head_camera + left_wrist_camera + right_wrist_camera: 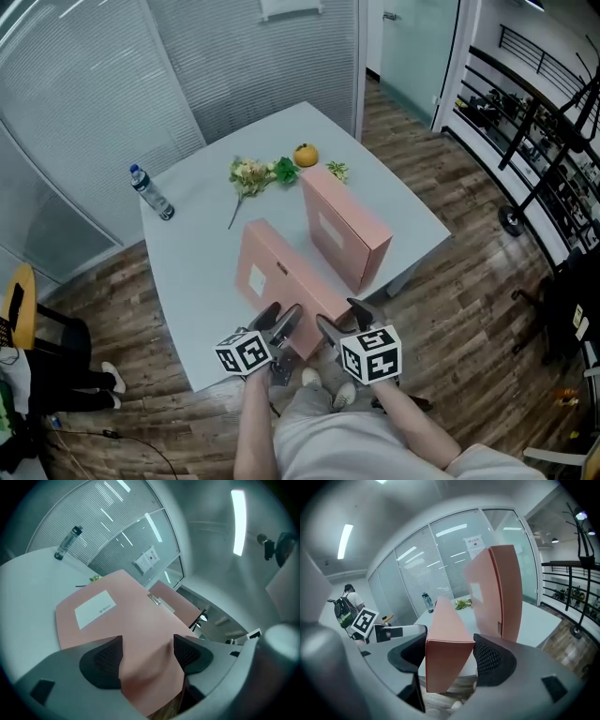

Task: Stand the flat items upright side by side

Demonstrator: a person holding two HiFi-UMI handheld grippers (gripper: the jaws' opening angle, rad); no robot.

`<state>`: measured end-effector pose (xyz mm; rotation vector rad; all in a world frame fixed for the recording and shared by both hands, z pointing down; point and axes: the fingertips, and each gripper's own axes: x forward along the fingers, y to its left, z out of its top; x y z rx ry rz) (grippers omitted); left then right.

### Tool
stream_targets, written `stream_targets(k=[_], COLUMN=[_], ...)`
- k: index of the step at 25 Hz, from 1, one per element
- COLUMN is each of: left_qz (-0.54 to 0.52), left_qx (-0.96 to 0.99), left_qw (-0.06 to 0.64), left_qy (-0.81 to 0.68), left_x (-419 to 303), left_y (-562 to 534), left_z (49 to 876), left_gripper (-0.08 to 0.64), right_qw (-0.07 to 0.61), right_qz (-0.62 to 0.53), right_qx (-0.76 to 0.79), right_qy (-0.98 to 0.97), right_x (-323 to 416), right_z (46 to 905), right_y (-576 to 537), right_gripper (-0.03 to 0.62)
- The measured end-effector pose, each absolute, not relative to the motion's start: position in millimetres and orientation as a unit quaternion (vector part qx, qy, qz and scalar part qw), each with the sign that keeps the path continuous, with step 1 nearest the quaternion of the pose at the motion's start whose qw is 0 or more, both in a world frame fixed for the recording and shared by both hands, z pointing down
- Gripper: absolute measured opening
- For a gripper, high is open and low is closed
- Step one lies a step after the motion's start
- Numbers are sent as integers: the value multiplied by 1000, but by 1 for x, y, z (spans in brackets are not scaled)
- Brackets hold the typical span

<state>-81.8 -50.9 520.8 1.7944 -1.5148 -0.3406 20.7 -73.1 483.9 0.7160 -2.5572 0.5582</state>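
Two flat pink boxes are on the pale table (pixel 192 234). The far box (pixel 345 225) (pixel 499 588) stands upright on its long edge. The near box (pixel 281 277) (pixel 117 616) (pixel 445 644) is tilted, its labelled broad face turned up and to the left, its near end at the table's front edge. My right gripper (pixel 339 328) (pixel 450 660) is shut on that near end, both pads against its sides. My left gripper (pixel 279 323) (pixel 147 656) stands open over the same box's broad face, which fills the gap between its pads.
A water bottle (pixel 150 192) (pixel 68 542) stands at the table's far left. A flower sprig (pixel 253 175) and an orange fruit (pixel 306 155) lie behind the boxes. Wooden floor and a black railing (pixel 544 103) are to the right. A person with a backpack (pixel 346 604) stands far off.
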Motion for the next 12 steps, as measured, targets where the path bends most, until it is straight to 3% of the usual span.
stream_targets(k=[12], left_qz=[-199], left_qx=[671], left_qw=[396], left_qy=[-594], left_x=[-97], left_y=[-45], left_z=[527], left_gripper=[330], right_qw=[232], right_qz=[143], right_qx=[231], right_qy=[-934], right_x=[3], right_z=[459], right_y=[-47], right_gripper=[304])
